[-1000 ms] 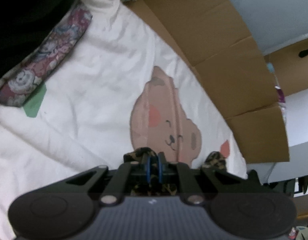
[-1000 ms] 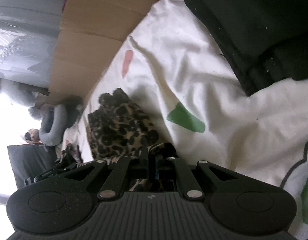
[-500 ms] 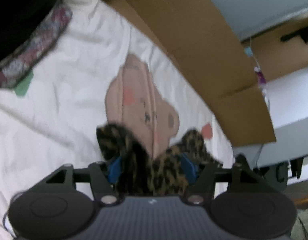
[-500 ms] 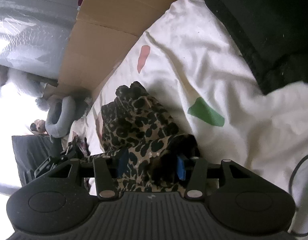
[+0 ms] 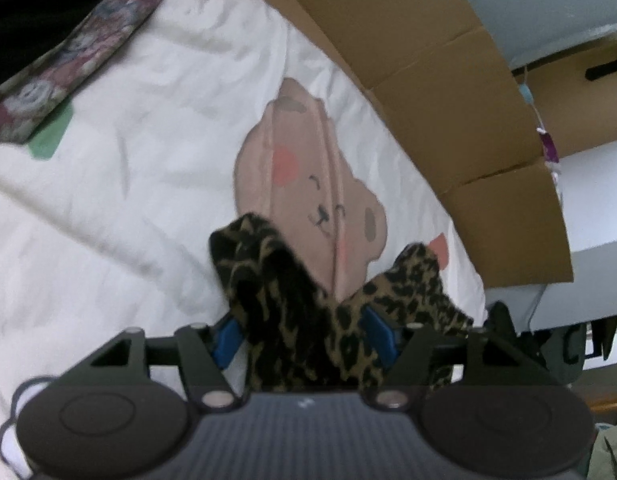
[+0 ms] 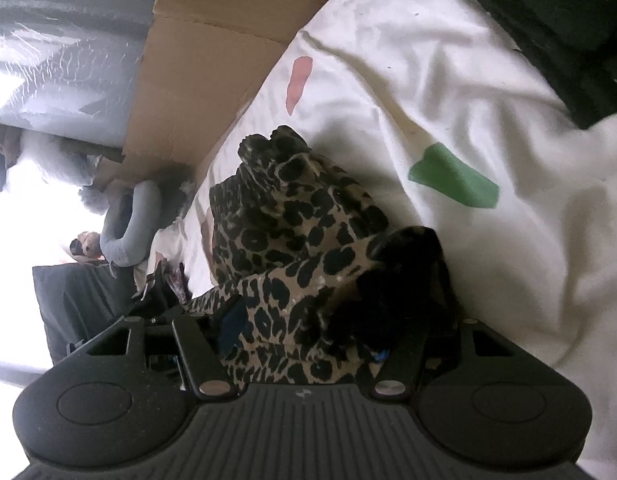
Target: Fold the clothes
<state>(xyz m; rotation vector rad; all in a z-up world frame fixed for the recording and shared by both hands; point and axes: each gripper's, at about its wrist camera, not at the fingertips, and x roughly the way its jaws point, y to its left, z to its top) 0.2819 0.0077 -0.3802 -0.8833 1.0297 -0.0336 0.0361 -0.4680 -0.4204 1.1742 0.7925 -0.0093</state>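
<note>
Pink bear print [image 5: 308, 184] in left view only

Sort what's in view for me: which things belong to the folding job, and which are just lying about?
Part of the job:
- leopard-print garment
- left gripper, open, jaws just opened, garment loose between them
- right gripper, open, same

Lying about:
- white bedsheet
- cardboard
- floral cloth
- black clothing
- grey neck pillow
</note>
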